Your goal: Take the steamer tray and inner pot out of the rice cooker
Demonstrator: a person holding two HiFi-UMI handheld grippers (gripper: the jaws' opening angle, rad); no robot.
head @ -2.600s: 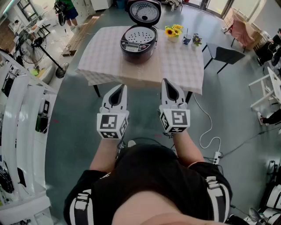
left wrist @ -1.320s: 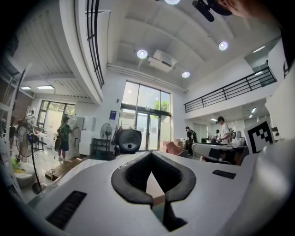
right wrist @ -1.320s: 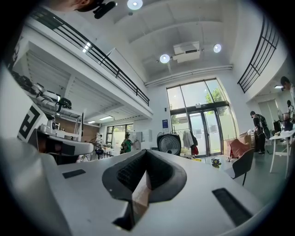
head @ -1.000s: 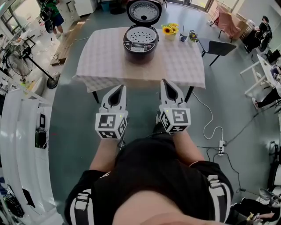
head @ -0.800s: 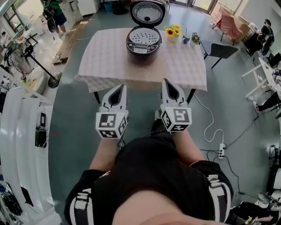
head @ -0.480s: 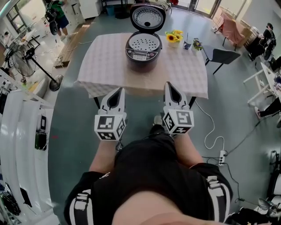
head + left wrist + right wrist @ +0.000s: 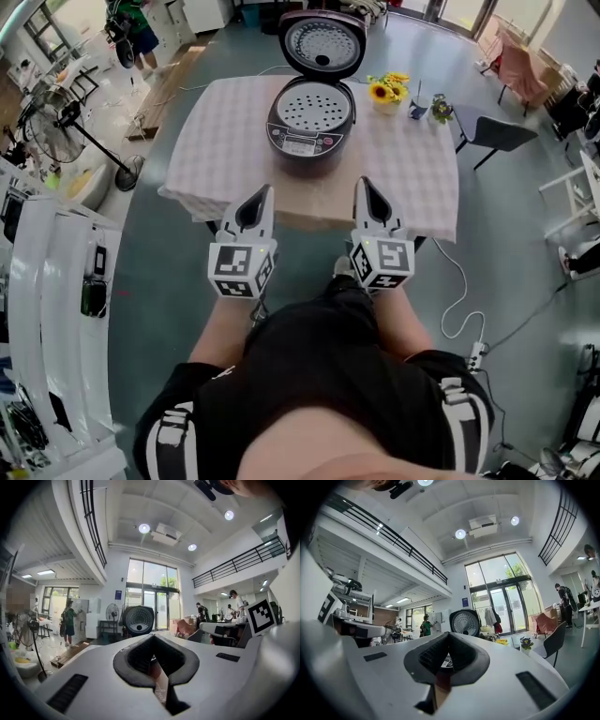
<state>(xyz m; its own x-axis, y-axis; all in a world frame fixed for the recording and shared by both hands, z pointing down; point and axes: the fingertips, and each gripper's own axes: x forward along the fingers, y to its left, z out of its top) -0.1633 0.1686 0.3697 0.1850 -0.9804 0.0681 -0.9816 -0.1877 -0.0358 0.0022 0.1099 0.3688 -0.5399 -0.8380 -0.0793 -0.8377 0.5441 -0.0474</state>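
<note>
A dark rice cooker (image 7: 307, 120) stands on the checked table (image 7: 234, 131) with its lid (image 7: 322, 41) swung up at the back. A perforated steamer tray (image 7: 310, 108) lies in its mouth; the inner pot beneath is hidden. My left gripper (image 7: 264, 190) and right gripper (image 7: 361, 183) are both shut and empty, held side by side at the table's near edge, short of the cooker. The raised lid (image 7: 138, 619) shows ahead in the left gripper view, and the same lid (image 7: 464, 622) in the right gripper view.
A sunflower pot (image 7: 382, 92) and a small plant (image 7: 439, 109) sit on the table's far right. A dark chair (image 7: 499, 132) stands to the right of the table, a fan (image 7: 58, 133) to the left. White machines (image 7: 47, 281) line the left side. A cable (image 7: 464, 300) trails on the floor.
The table and cooker have drawn closer and lower in the head view as I walked toward them. Both grippers' tips now reach the table's near edge. Their jaws stayed shut.
</note>
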